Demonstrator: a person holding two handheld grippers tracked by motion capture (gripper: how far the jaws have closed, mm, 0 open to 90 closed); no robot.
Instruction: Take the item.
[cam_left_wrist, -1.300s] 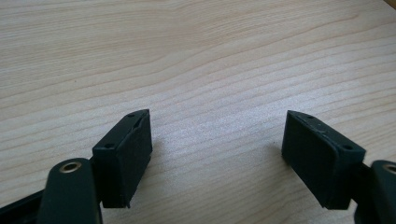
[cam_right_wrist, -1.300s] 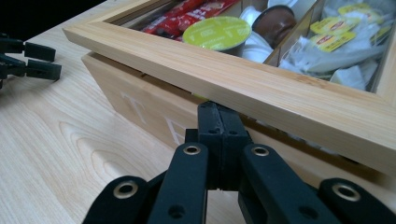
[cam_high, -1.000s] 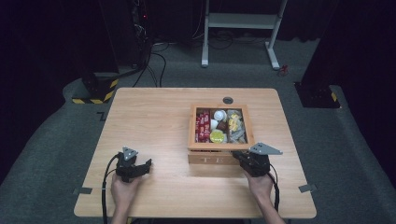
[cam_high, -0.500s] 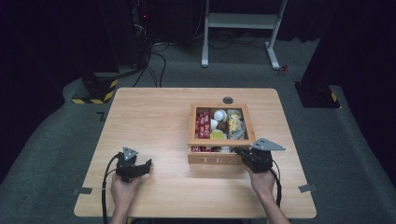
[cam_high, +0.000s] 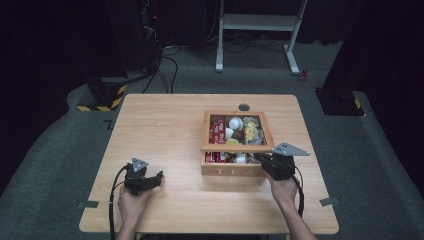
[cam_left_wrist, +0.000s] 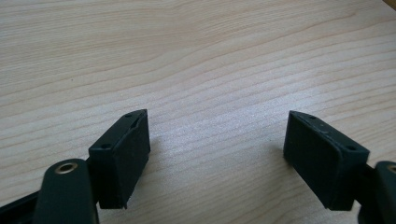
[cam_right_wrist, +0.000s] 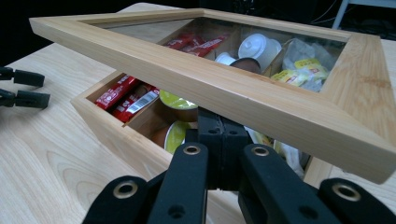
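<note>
Two grippers are working here: the right gripper (cam_right_wrist: 223, 140), jaws pressed together, is pushing up under the near edge of the lid (cam_right_wrist: 243, 93) of the tea box (cam_high: 235, 170), which is sitting right of centre on the table (cam_high: 165, 120). The left gripper (cam_left_wrist: 217, 156) is resting wide open at the near left, its jaws having just been opening, grasping nothing. I suspect the lid, merely propped, could slide off and slam down.

Pale wood tea box (cam_high: 235, 170); red sachets (cam_right_wrist: 128, 95); black gripper (cam_right_wrist: 223, 140).
</note>
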